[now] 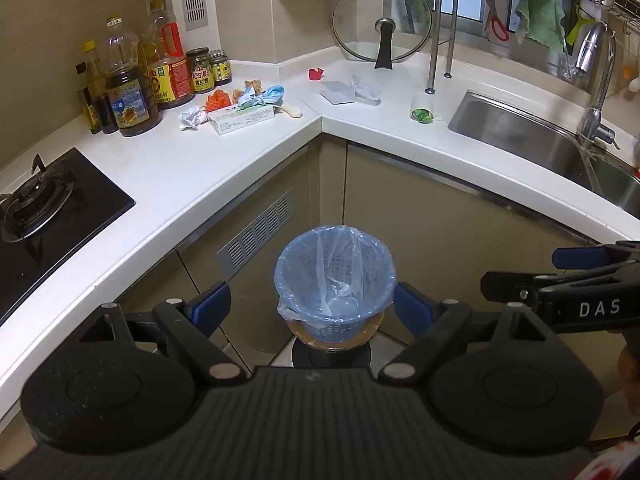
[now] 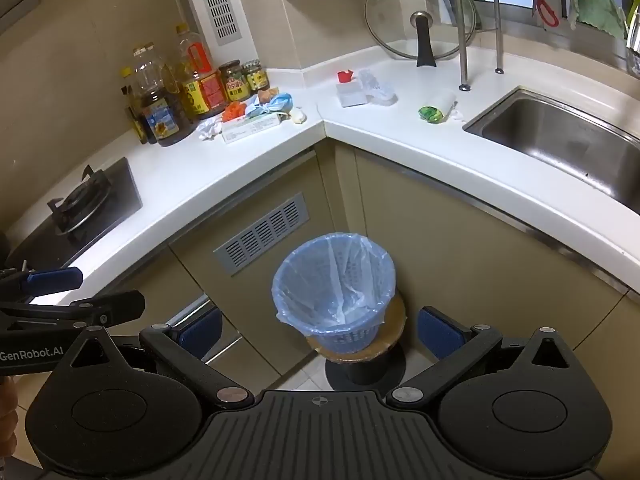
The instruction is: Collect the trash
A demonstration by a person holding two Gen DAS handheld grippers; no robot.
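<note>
Left hand-held gripper (image 1: 308, 308): released, empty.
Right hand-held gripper (image 2: 320, 330): released, empty.
Bin (image 2: 334, 280): on floor, blue-lined.
Trash (image 1: 244, 118): on desk (image 1: 180, 168).

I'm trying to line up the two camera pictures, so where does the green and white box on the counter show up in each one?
Left wrist view: the box lies upper left of centre, on the counter right of the oil bottles.
Right wrist view: the box lies upper left of centre, again right of the bottles.
Shared landmark: the bin below the counter corner, lower centre in both.
</note>
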